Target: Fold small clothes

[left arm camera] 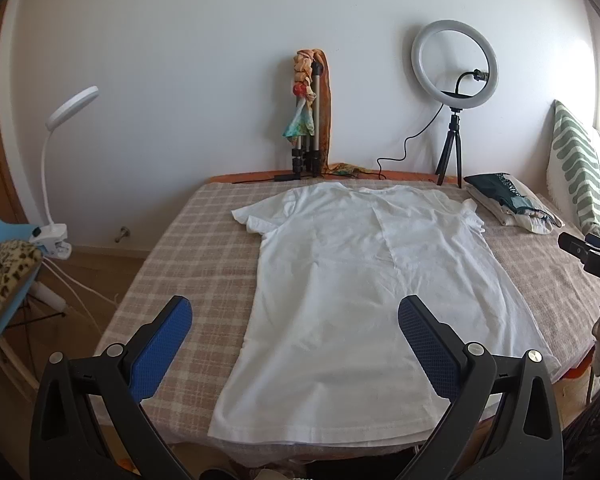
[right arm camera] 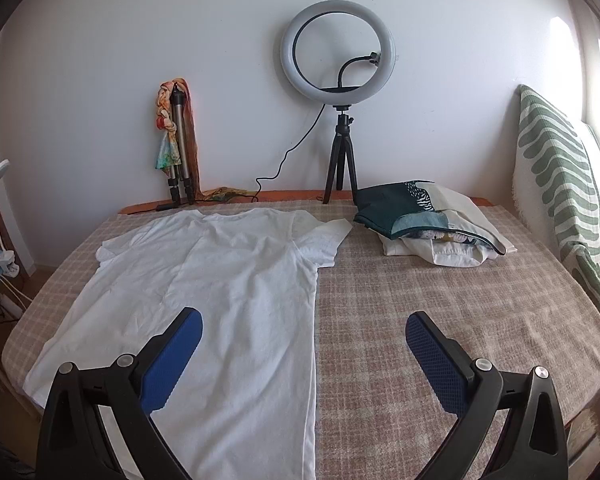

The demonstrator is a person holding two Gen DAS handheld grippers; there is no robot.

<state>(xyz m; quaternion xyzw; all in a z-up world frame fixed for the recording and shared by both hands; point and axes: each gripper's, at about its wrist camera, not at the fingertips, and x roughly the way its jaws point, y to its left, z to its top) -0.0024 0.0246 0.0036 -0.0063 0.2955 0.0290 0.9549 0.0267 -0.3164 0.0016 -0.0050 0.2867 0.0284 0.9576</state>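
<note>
A white T-shirt (left arm camera: 356, 280) lies spread flat on the checked cover (left arm camera: 188, 248), collar at the far end, hem at the near edge. It also shows in the right wrist view (right arm camera: 220, 292). My left gripper (left arm camera: 294, 312) is open and empty, held above the shirt's near left side. My right gripper (right arm camera: 304, 326) is open and empty, held above the shirt's right edge. The right gripper's black body also shows in the left wrist view (left arm camera: 588, 256) at the right rim.
A pile of folded clothes (right arm camera: 424, 220) lies at the far right of the cover. A ring light on a tripod (right arm camera: 338, 68), a folded tripod with scarves (right arm camera: 176, 140) and a cable stand at the wall. A striped cushion (right arm camera: 560, 200) leans at the right. A clip lamp (left arm camera: 56, 168) stands left.
</note>
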